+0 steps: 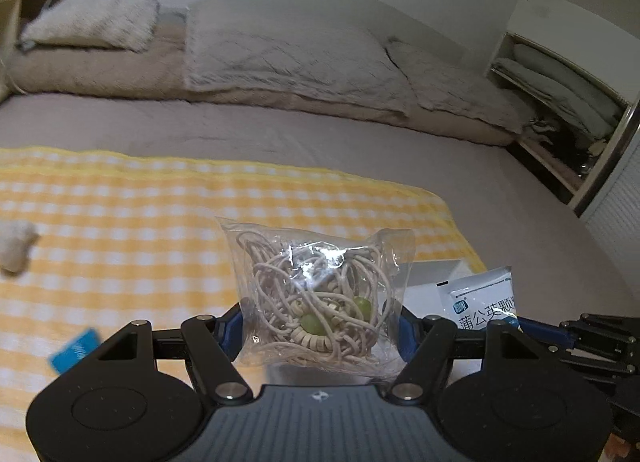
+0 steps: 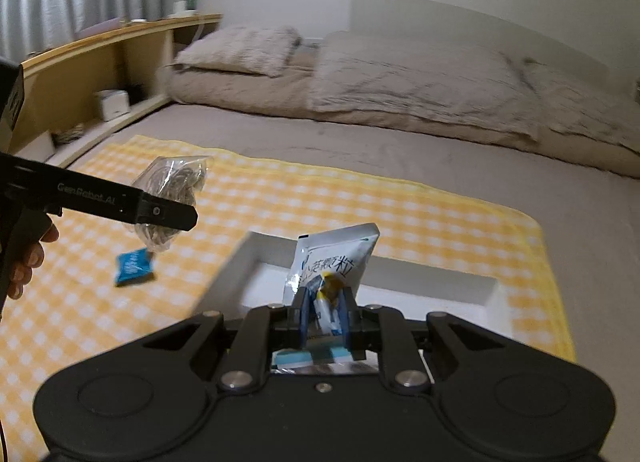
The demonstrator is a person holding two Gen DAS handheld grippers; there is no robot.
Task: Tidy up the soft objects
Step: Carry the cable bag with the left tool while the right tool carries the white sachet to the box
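Both fisheye cameras are riding low over a yellow checked cloth (image 1: 120, 198) on a bed, tilting downward and facing the pillows (image 1: 96, 20) at its far side. The left wrist view is looking along its own fingers from close behind, near the cloth's right edge, with the right gripper (image 1: 516, 326) entering at its lower right. The right wrist view is looking from just right of that, over a white tray (image 2: 494, 296) on the cloth (image 2: 320, 198), and is catching the left gripper (image 2: 176, 218) from the side. Both are sharing cloth, bedding and pillows (image 2: 240, 48).
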